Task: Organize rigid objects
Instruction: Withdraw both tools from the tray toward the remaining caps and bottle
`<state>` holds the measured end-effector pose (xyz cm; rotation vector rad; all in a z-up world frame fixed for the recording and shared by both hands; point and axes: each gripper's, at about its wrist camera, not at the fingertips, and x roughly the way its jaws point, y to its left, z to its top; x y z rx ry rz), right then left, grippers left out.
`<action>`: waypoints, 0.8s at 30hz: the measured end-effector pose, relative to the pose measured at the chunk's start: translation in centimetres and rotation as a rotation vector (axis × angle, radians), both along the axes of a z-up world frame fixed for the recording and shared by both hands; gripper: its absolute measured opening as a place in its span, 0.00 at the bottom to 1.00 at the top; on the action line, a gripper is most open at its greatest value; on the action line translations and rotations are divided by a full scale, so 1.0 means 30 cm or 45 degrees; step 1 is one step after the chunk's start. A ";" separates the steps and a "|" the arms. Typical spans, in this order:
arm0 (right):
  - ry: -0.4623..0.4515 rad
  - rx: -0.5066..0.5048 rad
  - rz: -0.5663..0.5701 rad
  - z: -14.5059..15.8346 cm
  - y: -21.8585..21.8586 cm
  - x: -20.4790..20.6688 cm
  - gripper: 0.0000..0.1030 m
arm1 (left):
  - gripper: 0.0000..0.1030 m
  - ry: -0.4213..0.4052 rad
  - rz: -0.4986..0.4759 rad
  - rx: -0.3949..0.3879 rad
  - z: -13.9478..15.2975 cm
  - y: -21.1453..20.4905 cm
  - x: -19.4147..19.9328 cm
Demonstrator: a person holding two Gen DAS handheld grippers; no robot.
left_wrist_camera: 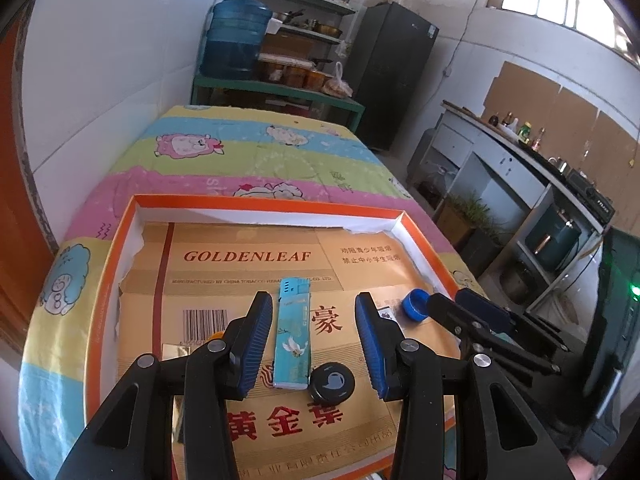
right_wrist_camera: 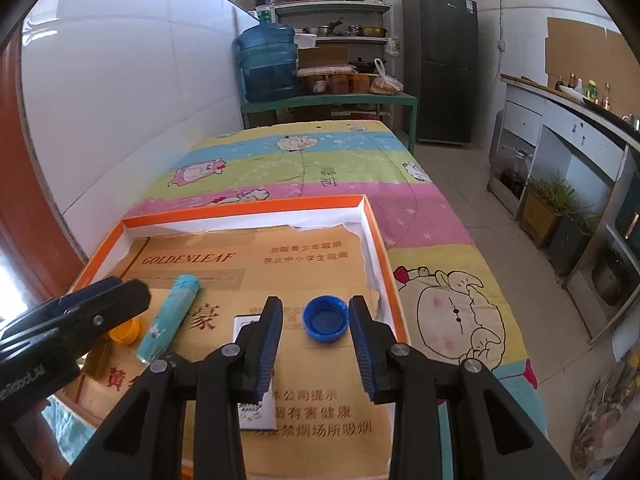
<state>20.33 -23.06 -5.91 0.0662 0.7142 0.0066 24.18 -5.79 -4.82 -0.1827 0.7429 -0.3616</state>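
Observation:
An orange-rimmed shallow box (left_wrist_camera: 264, 203) (right_wrist_camera: 244, 204) lined with printed cardboard lies on the table. A turquoise lighter (left_wrist_camera: 292, 332) (right_wrist_camera: 170, 318) lies flat between the fingers of my left gripper (left_wrist_camera: 312, 298) (right_wrist_camera: 116, 292), which is open and does not touch it. Beside it lies a black round cap (left_wrist_camera: 332, 382). A blue bottle cap (right_wrist_camera: 325, 318) (left_wrist_camera: 416, 304) sits rim up between the tips of my right gripper (right_wrist_camera: 316, 302) (left_wrist_camera: 448, 298), also open, with a gap on the cap's left. A white card (right_wrist_camera: 256, 416) lies partly under its left finger.
An orange cap (right_wrist_camera: 124, 330) and a gold foil piece (left_wrist_camera: 176, 350) lie at the box's left, partly hidden by the left gripper. A cartoon-print blanket (left_wrist_camera: 248, 152) covers the table. White wall at left; water jug (right_wrist_camera: 268, 64), shelves and fridge beyond; counter and floor at right.

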 end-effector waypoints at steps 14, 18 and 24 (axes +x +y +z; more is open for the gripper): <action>-0.004 -0.002 0.029 0.059 0.019 -0.174 0.33 | 0.43 -0.048 -0.057 0.003 0.132 -0.017 -0.239; 0.003 0.004 0.037 0.053 0.028 -0.234 0.33 | 0.43 -0.025 -0.070 0.003 0.113 -0.005 -0.312; 0.029 0.015 0.071 0.028 0.053 -0.334 0.33 | 0.43 0.003 -0.067 0.009 0.080 0.021 -0.410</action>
